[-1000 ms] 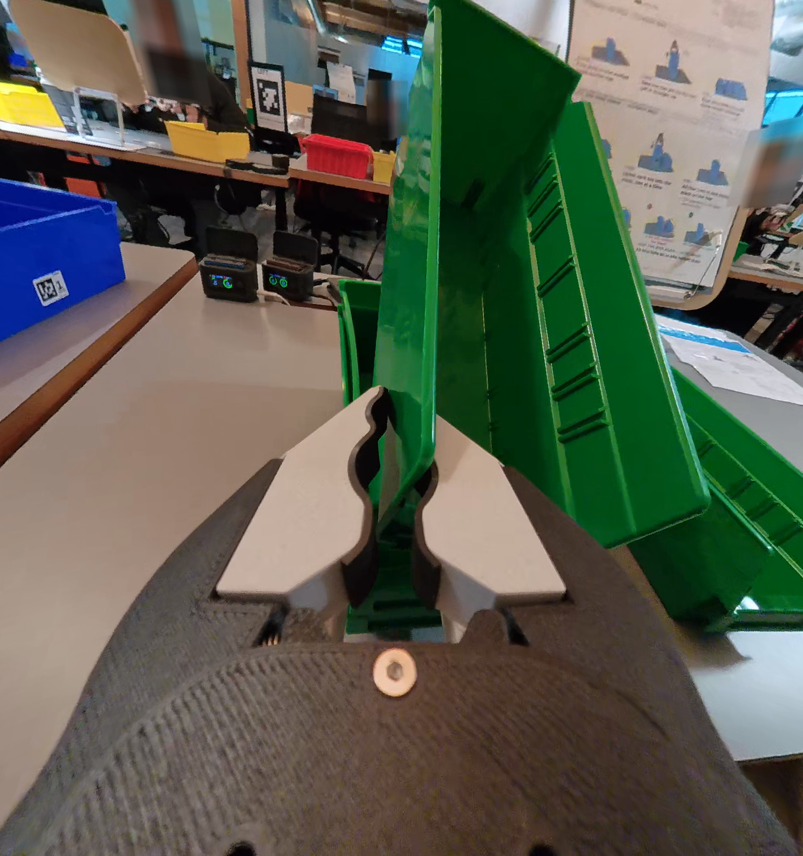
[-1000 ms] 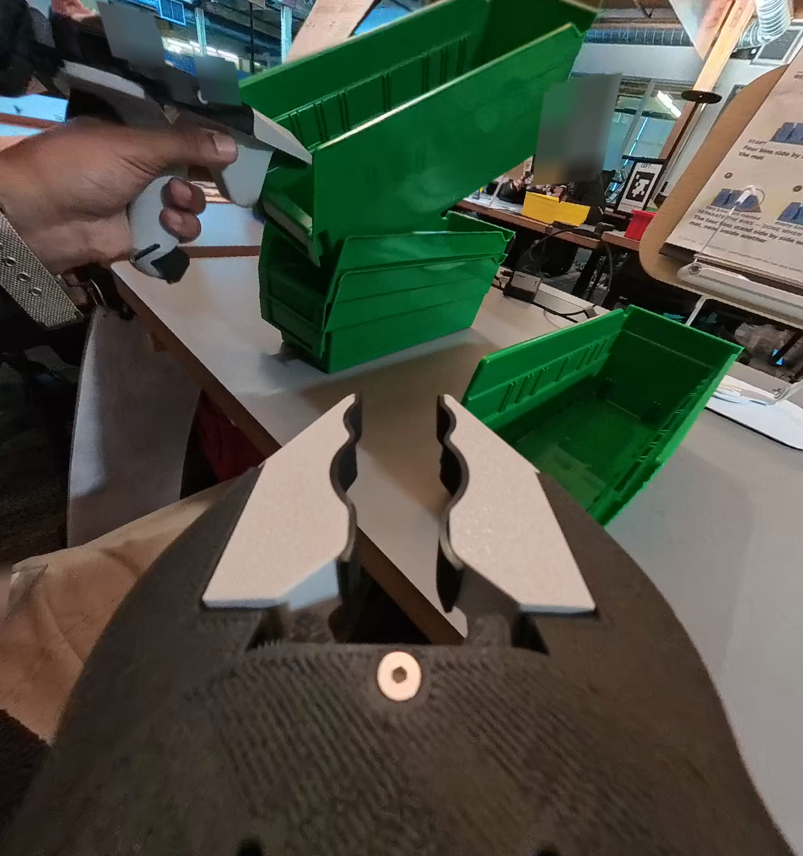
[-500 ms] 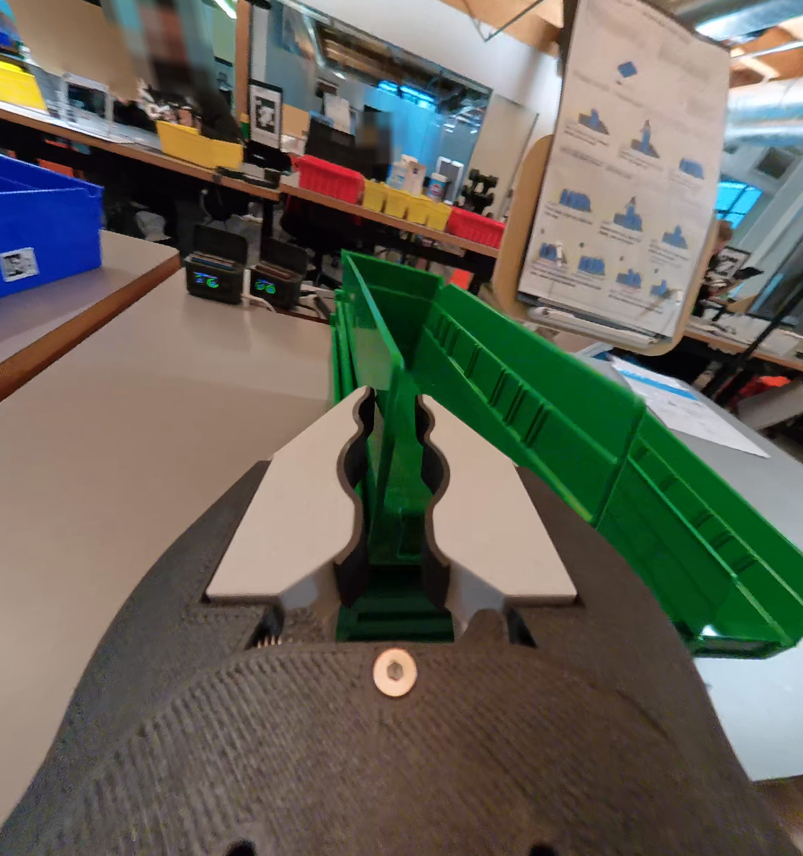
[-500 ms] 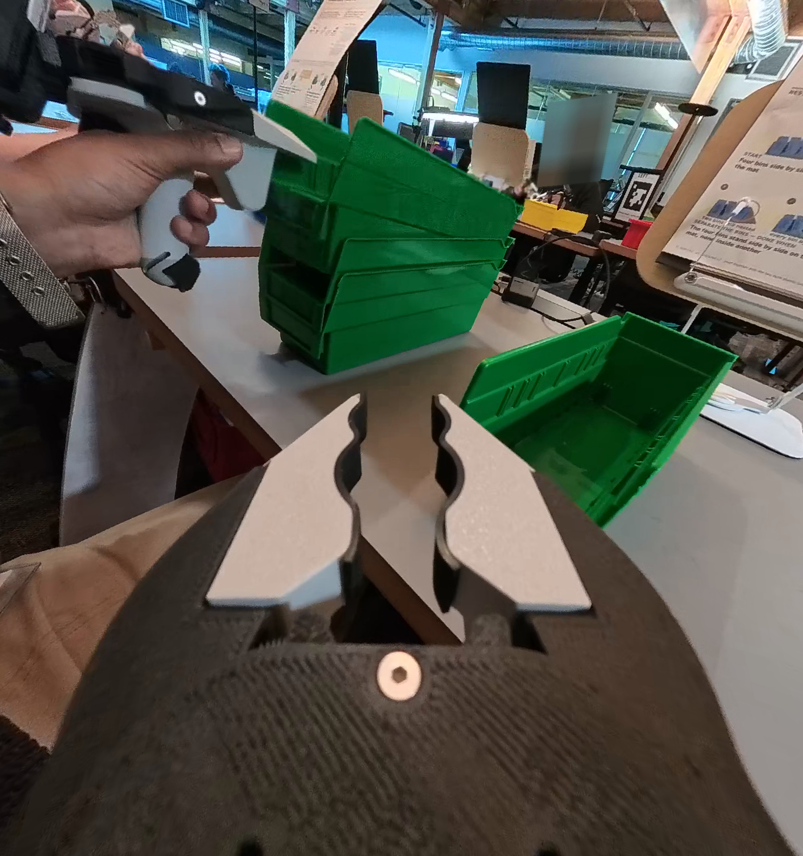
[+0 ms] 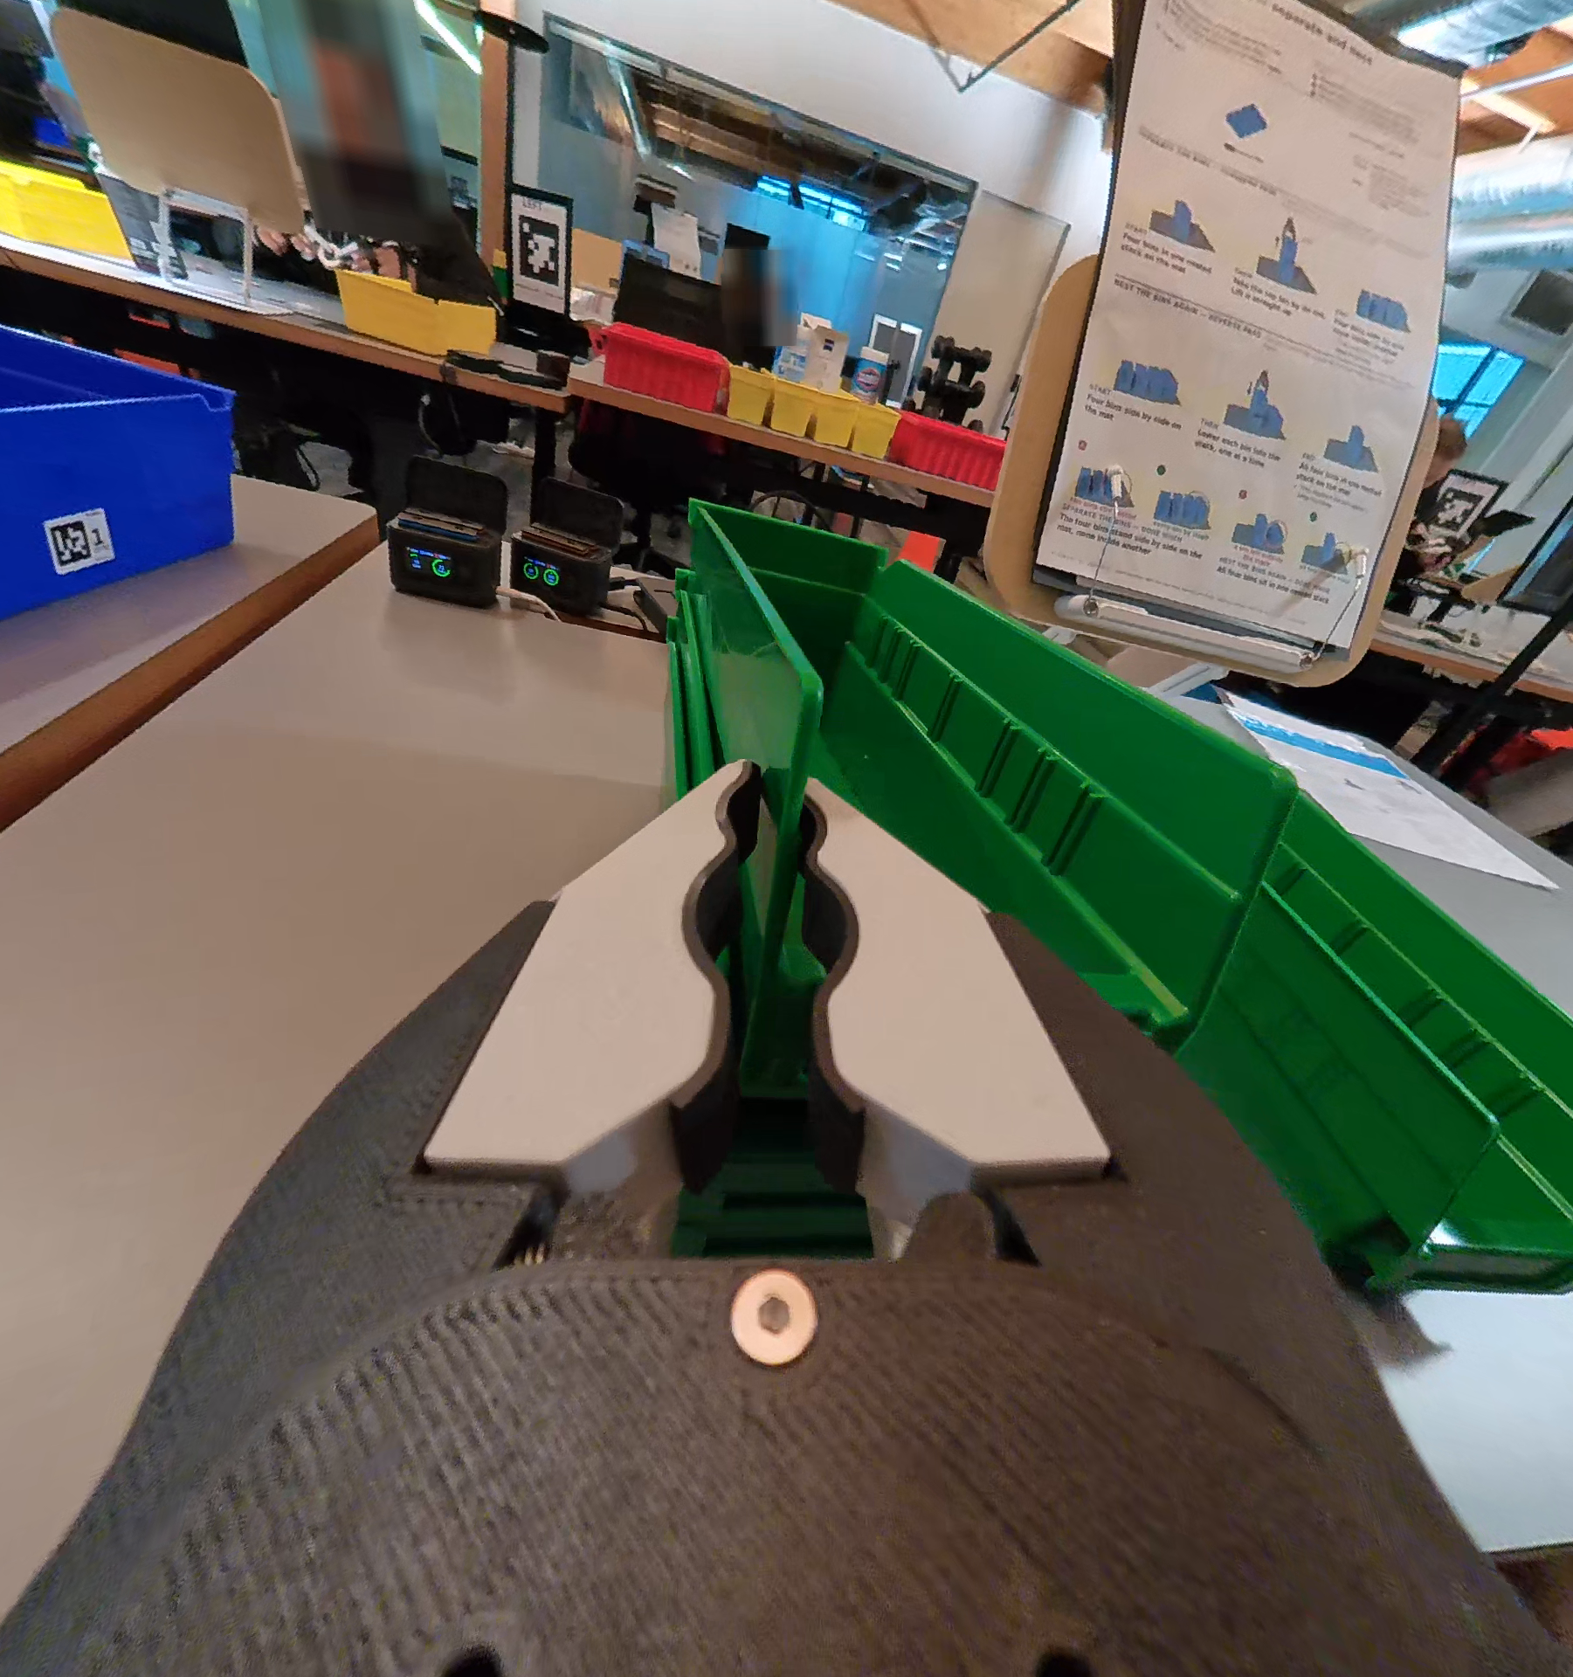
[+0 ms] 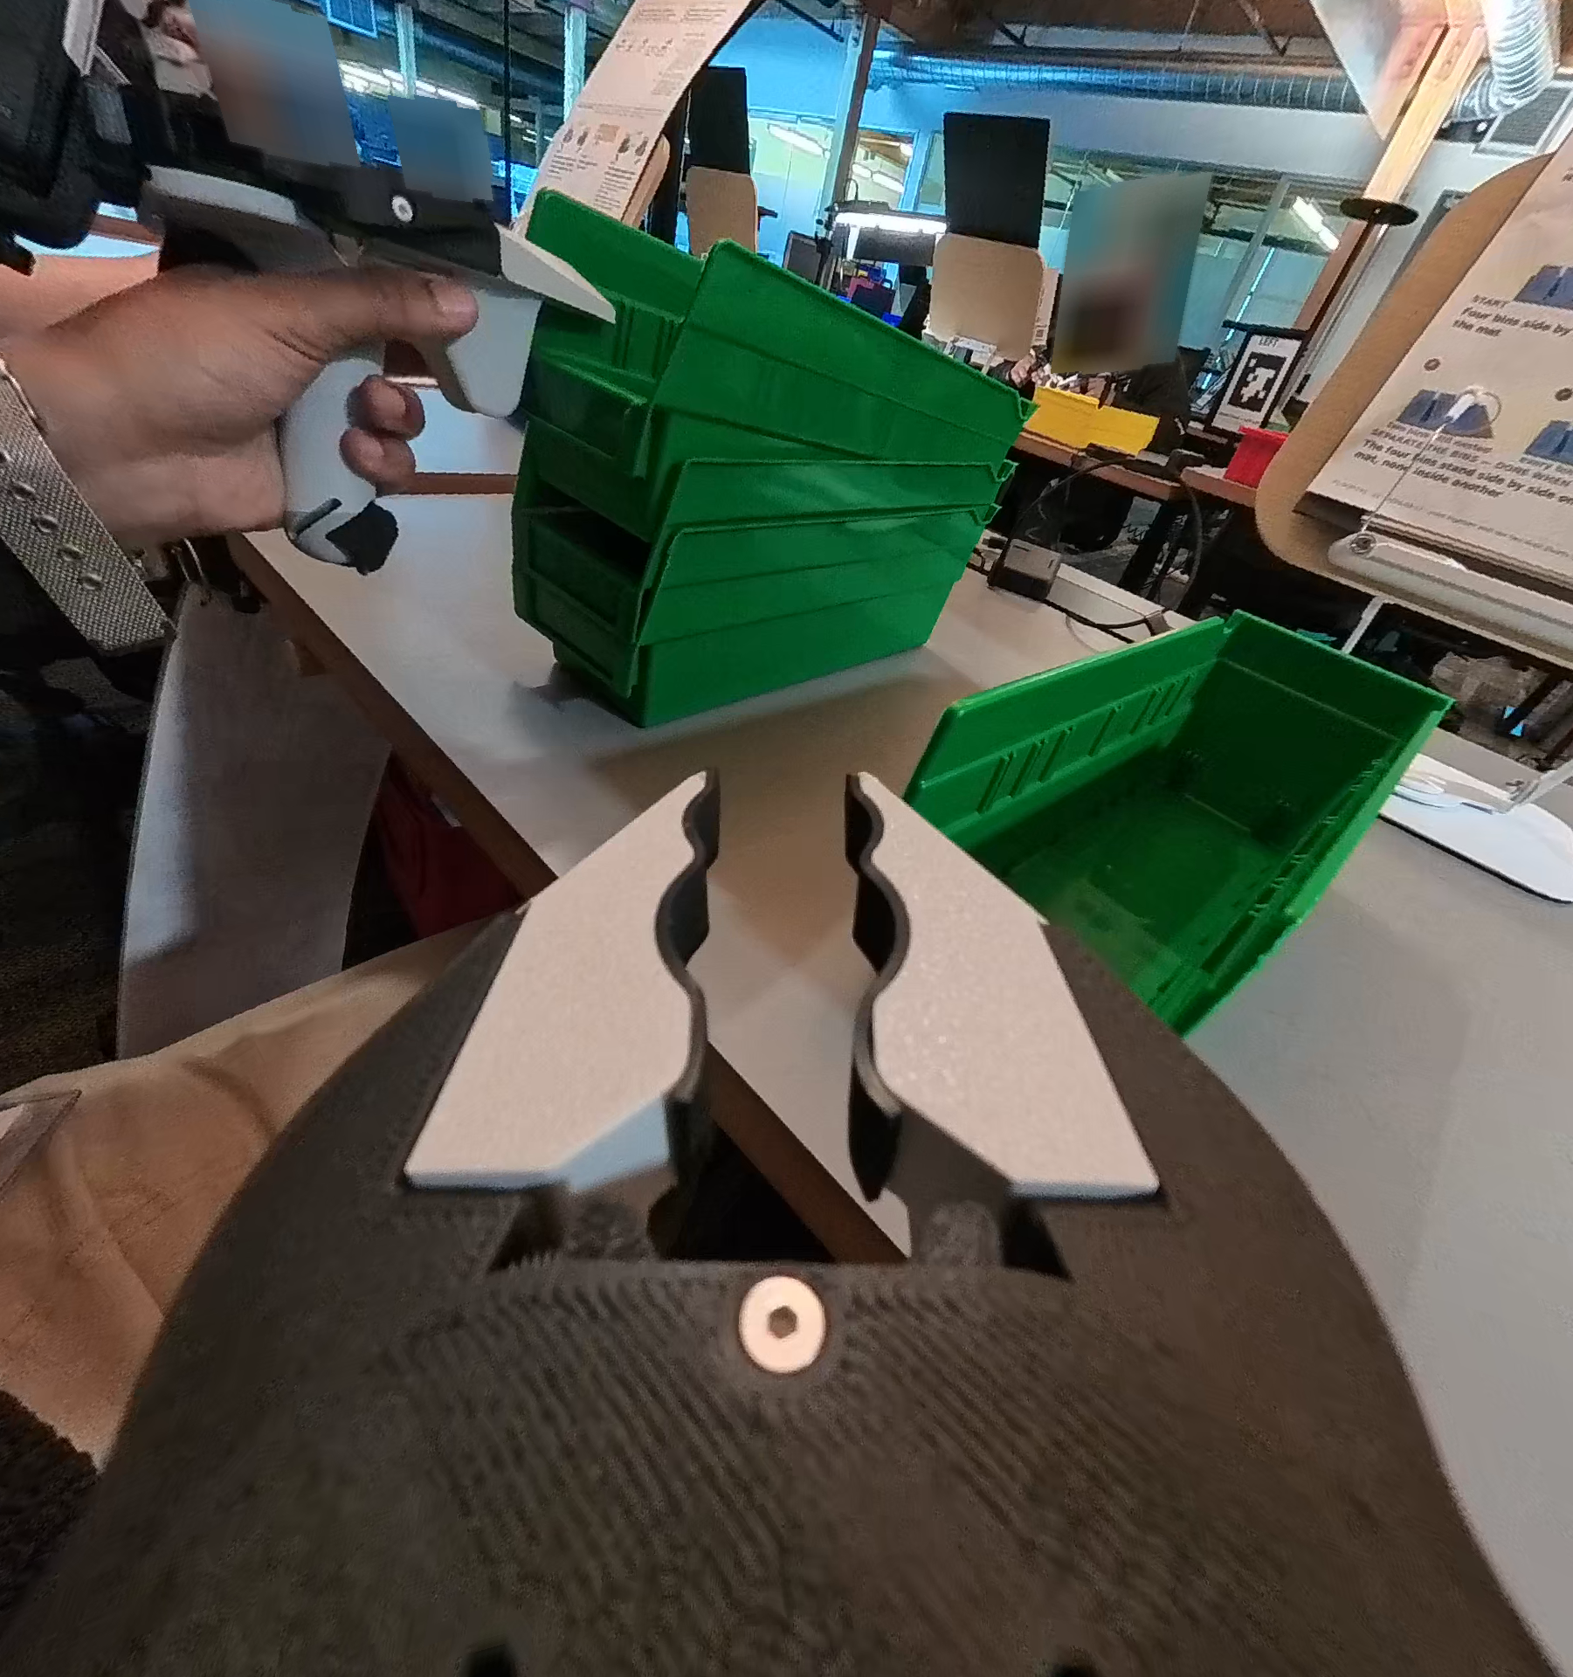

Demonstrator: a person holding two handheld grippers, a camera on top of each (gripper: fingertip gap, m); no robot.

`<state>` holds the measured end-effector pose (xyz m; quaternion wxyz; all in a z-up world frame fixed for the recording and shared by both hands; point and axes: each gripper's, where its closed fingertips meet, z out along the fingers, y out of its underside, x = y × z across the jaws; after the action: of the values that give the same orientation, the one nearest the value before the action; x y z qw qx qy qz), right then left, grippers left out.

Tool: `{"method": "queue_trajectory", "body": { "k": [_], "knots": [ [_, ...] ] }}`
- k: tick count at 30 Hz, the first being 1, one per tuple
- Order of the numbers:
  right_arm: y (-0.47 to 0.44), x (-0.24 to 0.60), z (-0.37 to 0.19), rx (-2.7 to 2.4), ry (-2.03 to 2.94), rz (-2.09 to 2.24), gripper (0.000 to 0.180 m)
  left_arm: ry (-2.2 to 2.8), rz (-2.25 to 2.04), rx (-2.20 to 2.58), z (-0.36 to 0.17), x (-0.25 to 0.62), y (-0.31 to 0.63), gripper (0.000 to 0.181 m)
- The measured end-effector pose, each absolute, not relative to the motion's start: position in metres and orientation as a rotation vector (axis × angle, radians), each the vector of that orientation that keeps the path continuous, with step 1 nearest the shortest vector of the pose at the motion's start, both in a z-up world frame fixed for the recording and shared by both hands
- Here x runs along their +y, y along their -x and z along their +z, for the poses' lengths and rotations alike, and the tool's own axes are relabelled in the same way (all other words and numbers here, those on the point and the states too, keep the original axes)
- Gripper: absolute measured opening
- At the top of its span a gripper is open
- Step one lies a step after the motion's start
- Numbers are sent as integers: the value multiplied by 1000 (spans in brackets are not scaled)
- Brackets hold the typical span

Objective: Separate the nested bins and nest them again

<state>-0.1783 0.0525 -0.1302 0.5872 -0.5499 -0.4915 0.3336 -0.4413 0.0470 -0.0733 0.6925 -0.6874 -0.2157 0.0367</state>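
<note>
Several green bins sit nested in a stack (image 6: 764, 581) at the table's left. The top bin (image 6: 819, 381) rests in the stack, slightly tilted. My left gripper (image 5: 781, 780) is shut on the top bin's near end wall (image 5: 778, 907). It also shows in the right wrist view (image 6: 574, 295), held by a hand (image 6: 220, 399). The top bin's inside (image 5: 1036, 799) and the lower bins (image 5: 1399, 1044) stretch away to the right. A single green bin (image 6: 1173, 817) stands apart, open side up. My right gripper (image 6: 781, 789) is open and empty, just left of it over the table's front edge.
A blue bin (image 5: 66, 472) sits on the adjoining table at left. Two black charger cases (image 5: 501, 563) stand behind the stack. An instruction board (image 5: 1236, 318) on a white stand base (image 6: 1490, 844) is at the back right, with a paper sheet (image 5: 1363, 799) beside it.
The top bin was tipped steeply upward in my left gripper; it has come down into the stack. The right gripper has stayed open and almost still.
</note>
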Motion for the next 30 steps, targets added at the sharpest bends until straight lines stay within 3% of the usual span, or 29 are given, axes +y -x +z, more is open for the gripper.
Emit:
{"method": "queue_trajectory", "body": {
  "k": [1, 19, 30],
  "knots": [
    [178, 52, -130, -1146, 1282, 777, 27, 1535, 85, -477, -73, 47, 441, 2],
    [179, 53, -132, -1152, 1280, 763, 26, 1452, 141, -487, -86, 43, 441, 0],
    [179, 54, -133, -1154, 1279, 757, 26, 1313, -70, -522, -80, 49, 443, 3]
  ]
}}
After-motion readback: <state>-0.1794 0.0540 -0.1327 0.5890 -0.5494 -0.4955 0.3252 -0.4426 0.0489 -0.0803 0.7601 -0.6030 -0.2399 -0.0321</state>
